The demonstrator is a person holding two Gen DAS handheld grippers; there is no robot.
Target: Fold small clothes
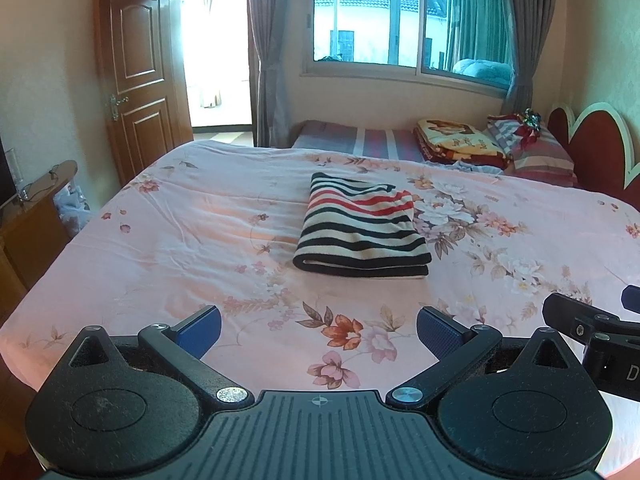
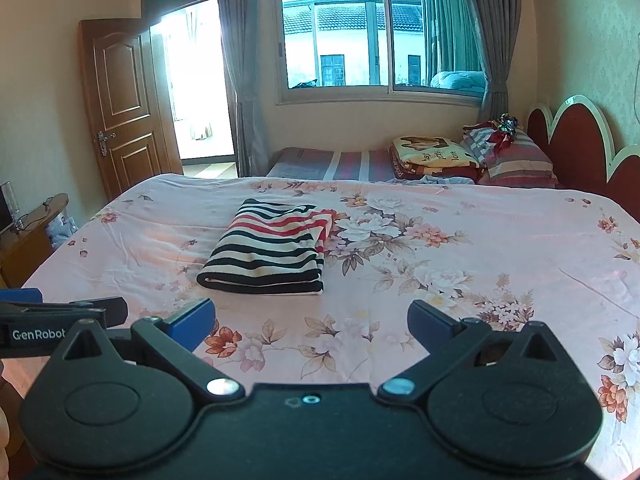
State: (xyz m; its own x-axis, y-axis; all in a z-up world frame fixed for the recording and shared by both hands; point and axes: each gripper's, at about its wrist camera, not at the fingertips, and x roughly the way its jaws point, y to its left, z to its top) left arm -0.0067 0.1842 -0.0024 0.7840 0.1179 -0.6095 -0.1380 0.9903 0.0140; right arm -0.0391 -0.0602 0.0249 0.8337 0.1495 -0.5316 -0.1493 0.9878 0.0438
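1. A striped garment [image 1: 362,228] is seen lying folded into a compact rectangle on the floral bedspread [image 1: 168,232], roughly at the middle of the bed, with its thick folded edge turned toward the cameras.
2. The left gripper [image 1: 318,330] is held over the bedspread on the near side of the garment, well apart from it; its blue-padded fingers [image 1: 200,330] are spread wide and nothing is gripped.
3. The right gripper [image 2: 310,324] is held likewise short of the garment, fingers [image 2: 192,322] wide apart and empty. Each gripper is glimpsed at the edge of the other's view, so they are placed side by side.
4. The fold is judged complete, since layers are stacked evenly and neither tool touches the cloth.
5. Beyond the garment, folded blankets [image 2: 434,158] and pillows lie by the headboard [image 2: 576,152].
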